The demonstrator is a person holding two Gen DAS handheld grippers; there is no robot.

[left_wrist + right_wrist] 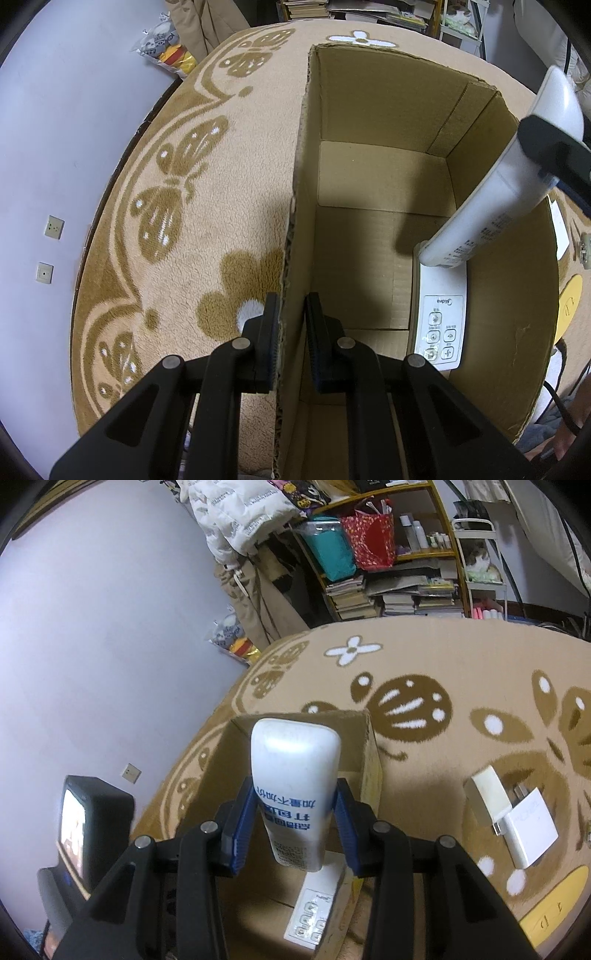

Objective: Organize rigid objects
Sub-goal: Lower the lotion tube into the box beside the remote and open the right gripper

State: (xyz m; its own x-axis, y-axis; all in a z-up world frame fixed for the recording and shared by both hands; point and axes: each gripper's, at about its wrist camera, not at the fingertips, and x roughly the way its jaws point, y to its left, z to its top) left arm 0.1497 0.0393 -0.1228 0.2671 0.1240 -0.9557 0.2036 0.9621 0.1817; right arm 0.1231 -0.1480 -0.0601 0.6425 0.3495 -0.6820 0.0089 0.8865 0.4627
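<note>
An open cardboard box (369, 177) stands on a beige rug with brown butterflies. My left gripper (292, 301) straddles the box's left wall, one finger outside and one inside, shut on the wall. A white Midea remote (439, 325) leans against the box's right inner wall. My right gripper (295, 825) is shut on a white oblong remote with blue print (295, 775), tilted over the box (371, 760). In the left wrist view that oblong remote (498, 206) slants down into the box, its lower end just above the Midea remote (314, 912).
Two white chargers (524, 827) lie on the rug (443, 657) right of the box, with a yellow disc (554, 904) nearer me. A lilac wall (55, 147) borders the rug on the left. Bookshelves (388, 572) and hanging coats stand beyond.
</note>
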